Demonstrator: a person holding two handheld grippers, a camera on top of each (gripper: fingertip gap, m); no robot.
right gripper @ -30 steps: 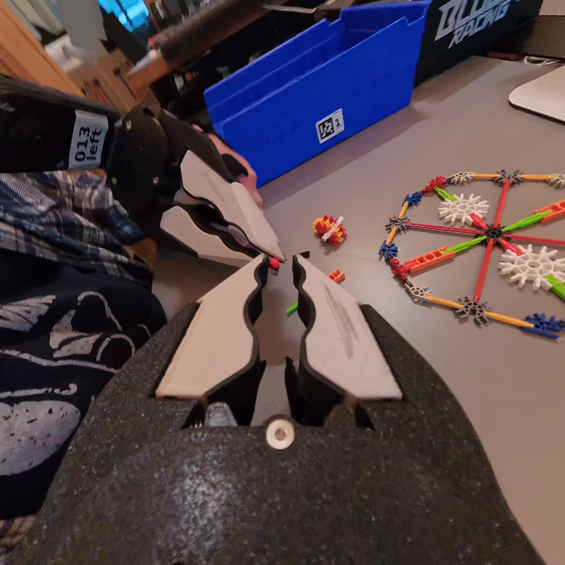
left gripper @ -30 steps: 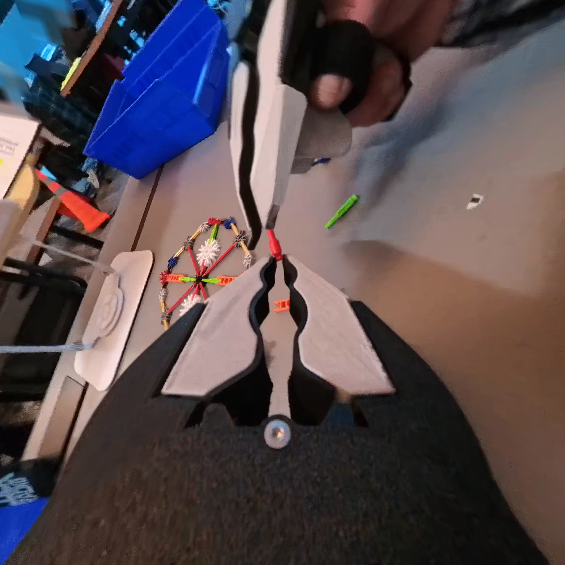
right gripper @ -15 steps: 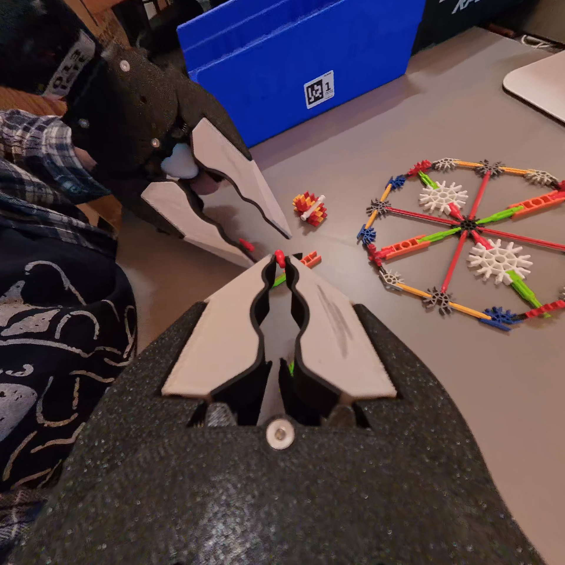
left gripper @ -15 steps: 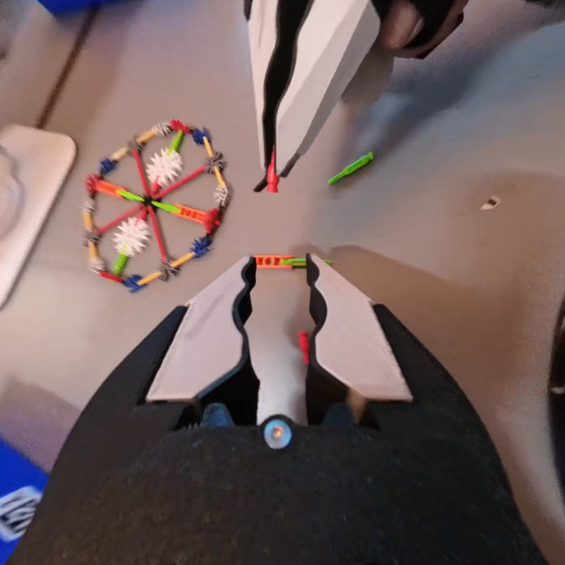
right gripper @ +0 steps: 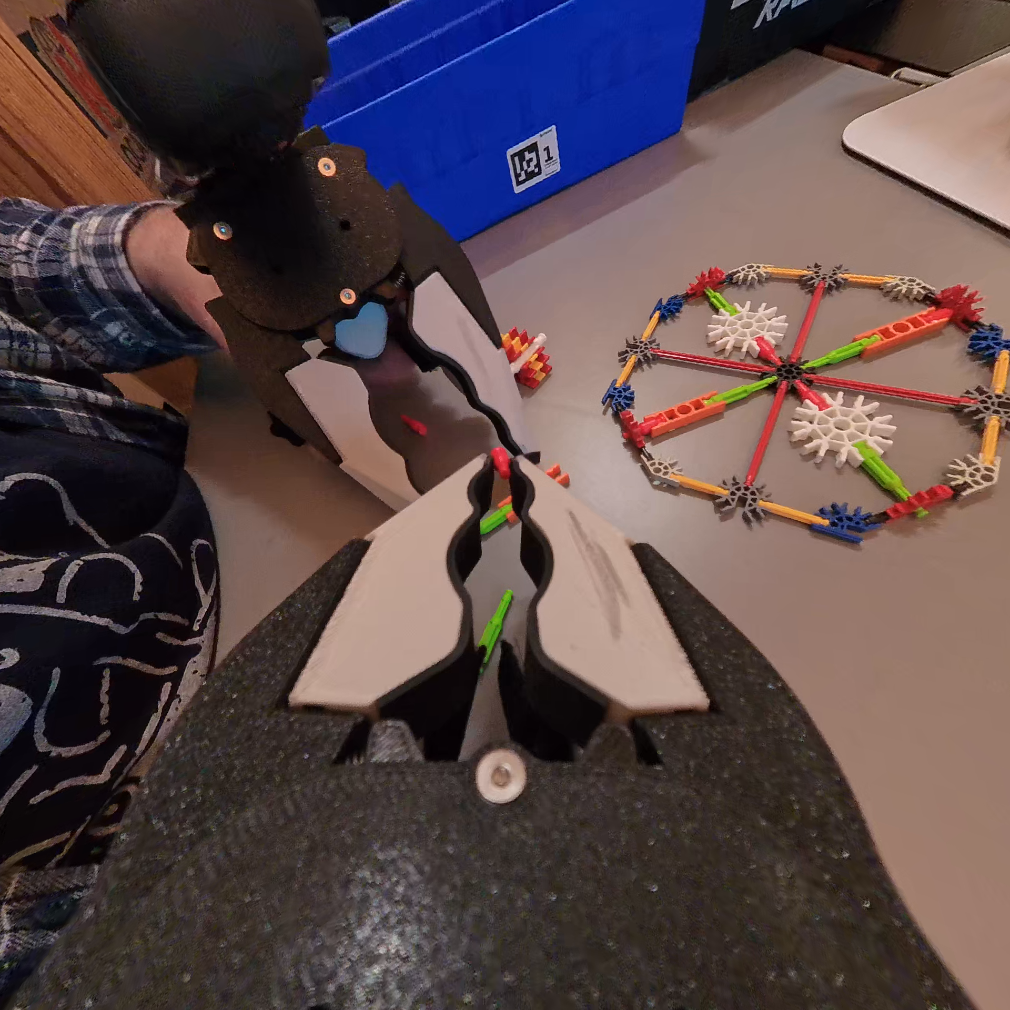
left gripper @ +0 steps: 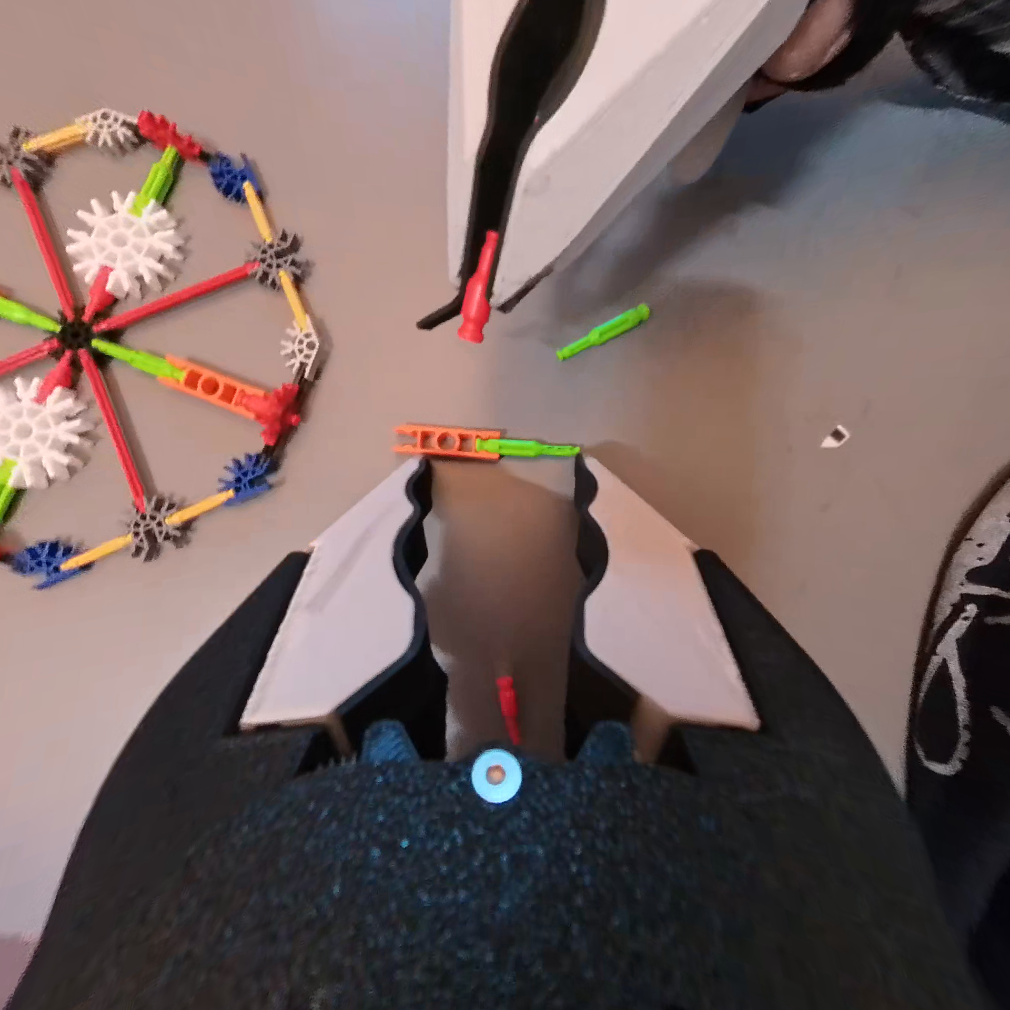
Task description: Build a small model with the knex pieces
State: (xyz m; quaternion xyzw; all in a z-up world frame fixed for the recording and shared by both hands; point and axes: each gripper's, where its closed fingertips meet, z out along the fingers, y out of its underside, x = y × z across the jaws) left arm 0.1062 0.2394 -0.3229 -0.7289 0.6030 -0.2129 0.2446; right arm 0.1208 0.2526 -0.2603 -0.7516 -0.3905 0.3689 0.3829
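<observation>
My right gripper [right gripper: 501,464] is shut on a short red rod [right gripper: 500,458], held at the fingertips above the table. It also shows in the left wrist view, at the top, with that red rod [left gripper: 475,295] sticking out. My left gripper [left gripper: 500,464] is open and empty. Its tips stand just short of an orange connector [left gripper: 445,440] joined to a green rod [left gripper: 527,449], which lie flat on the table. Another short red rod [left gripper: 507,708] lies on the table between the left fingers [right gripper: 464,350].
A flat rod-and-connector wheel [right gripper: 809,393] lies on the grey table [right gripper: 820,628], to the left in the left wrist view [left gripper: 136,339]. A loose green rod [left gripper: 601,330], a red-yellow piece cluster [right gripper: 527,355], a blue bin [right gripper: 492,98] and a white pad [right gripper: 940,131] are around. My right fingertips sit around 7 cm from my left ones. My left tips are roughly 12 cm from the flat rod-and-connector wheel [right gripper: 809,393]. The left camera catches it too, in the left wrist view [left gripper: 94,299].
My left gripper opened off the red rod, swung down over the table and closed in on the orange connector, opening wider. My right gripper kept the red rod.
</observation>
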